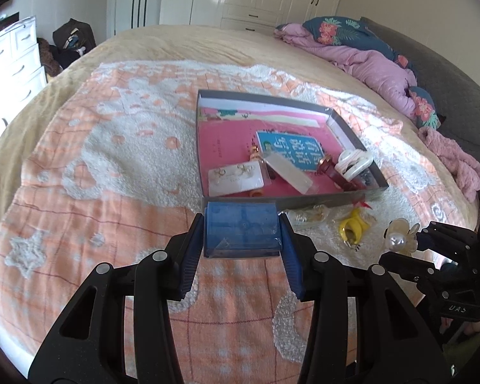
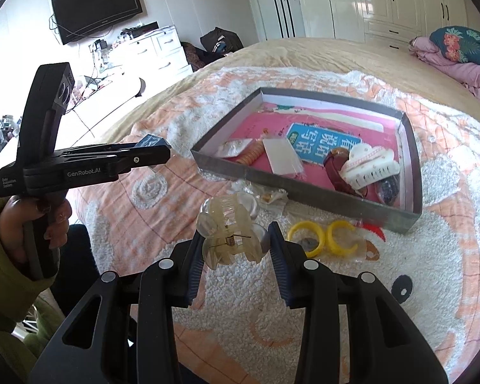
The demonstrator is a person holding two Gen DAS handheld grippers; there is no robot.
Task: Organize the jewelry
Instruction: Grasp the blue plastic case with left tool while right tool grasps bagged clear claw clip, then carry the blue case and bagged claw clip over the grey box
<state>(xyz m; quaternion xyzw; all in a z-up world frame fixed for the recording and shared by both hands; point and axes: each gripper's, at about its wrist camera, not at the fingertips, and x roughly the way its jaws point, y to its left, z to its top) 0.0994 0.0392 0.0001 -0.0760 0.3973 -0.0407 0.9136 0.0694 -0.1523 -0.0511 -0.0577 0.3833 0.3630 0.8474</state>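
- Two grippers up over the bed, each with something clamped between its fingers.
- Left gripper [image 1: 243,233] pinches a blue box [image 1: 242,229] by its sides, held just short of the tray's near wall; from the right wrist view the same gripper [image 2: 163,148] sits off to the left, a corner of the blue box [image 2: 150,141] peeking past its tip.
- Right gripper [image 2: 236,240] grips a clear hair claw [image 2: 230,232], spring facing the camera, above the blanket [image 2: 240,304]; the left view shows that claw [image 1: 401,235] at the gripper's [image 1: 409,246] tip, well right of the box.
- Tray [image 1: 288,199] lies on the blanket, pink lining inside.
- In the tray: an earring card [image 1: 235,179], a clear packet [image 1: 291,172], a dark red clip [image 1: 334,172], and a white claw [image 1: 355,159] leaning on it at the right end.
- Outside the tray, near its front wall: yellow rings [image 2: 320,236] in a clear bag, and a small packet [image 2: 272,196] just beside the wall.
- Pink quilt [image 1: 368,60] bunched at the far side of the bed.
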